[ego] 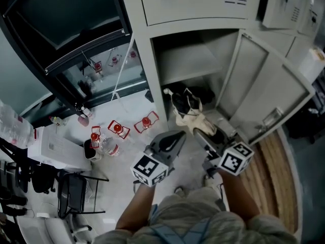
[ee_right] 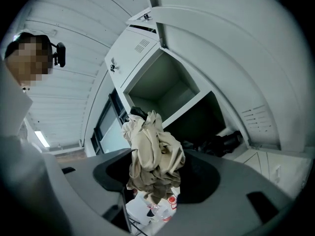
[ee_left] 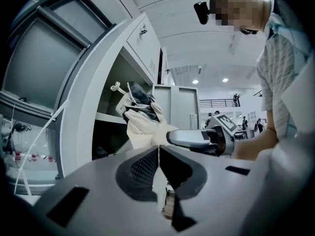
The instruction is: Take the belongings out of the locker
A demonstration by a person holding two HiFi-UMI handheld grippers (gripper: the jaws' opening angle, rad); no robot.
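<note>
Tote point(ee_right: 153, 151) (contents hidden) in right tongs point(ee_right: 156, 175)

A dark-framed window point(ego: 66, 29) fills the wall, with the grey locker bank point(ego: 198, 4) just to its right, pale speckled floor point(ego: 124, 159) below it carrying red-capped bottles point(ego: 118, 128) and a black chair point(ego: 76, 192), wood-plank flooring point(ego: 284, 172) far to its right, and a white ribbed ceiling point(ee_right: 64, 97) with lit lamps point(ee_left: 225, 80) above.
</note>
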